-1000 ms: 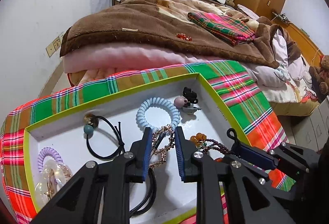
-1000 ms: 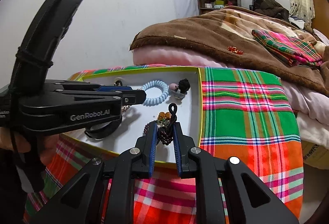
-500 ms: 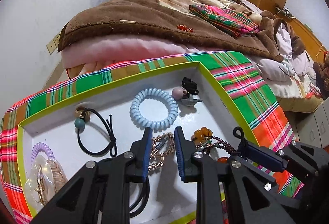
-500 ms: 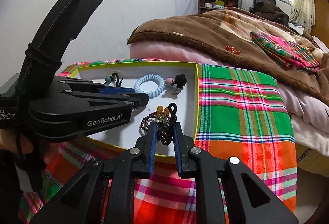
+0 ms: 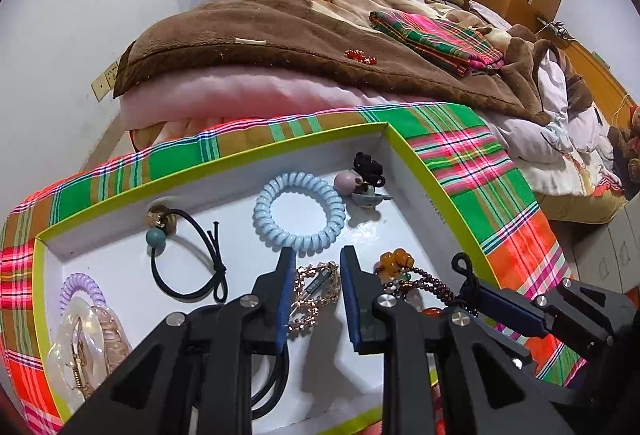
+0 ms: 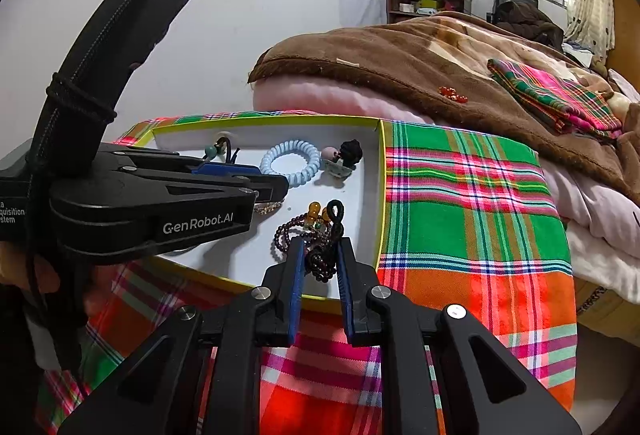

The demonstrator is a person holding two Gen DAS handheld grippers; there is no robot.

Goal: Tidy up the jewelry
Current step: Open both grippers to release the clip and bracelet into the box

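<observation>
Near tray's point(image 5: 420, 171) right wall, right gripper point(image 6: 318, 263) clamps dark bead bracelet point(image 6: 320, 263); left gripper point(image 5: 316, 275) jaws just widened, straddling rose-gold chain point(image 5: 316, 295) unpinched.

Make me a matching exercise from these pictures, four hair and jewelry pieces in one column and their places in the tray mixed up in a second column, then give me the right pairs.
Things:
1. light blue spiral hair tie
2. rose-gold chain
3. dark bead bracelet
4. clear hair claw

Places:
A. between the fingers of the right gripper
B. in the tray's near left corner, beside the purple spiral tie
C. between the fingers of the left gripper
D. in the middle of the tray, toward its far wall

Pairs: 1-D, 2-C, 3-A, 4-B
</observation>
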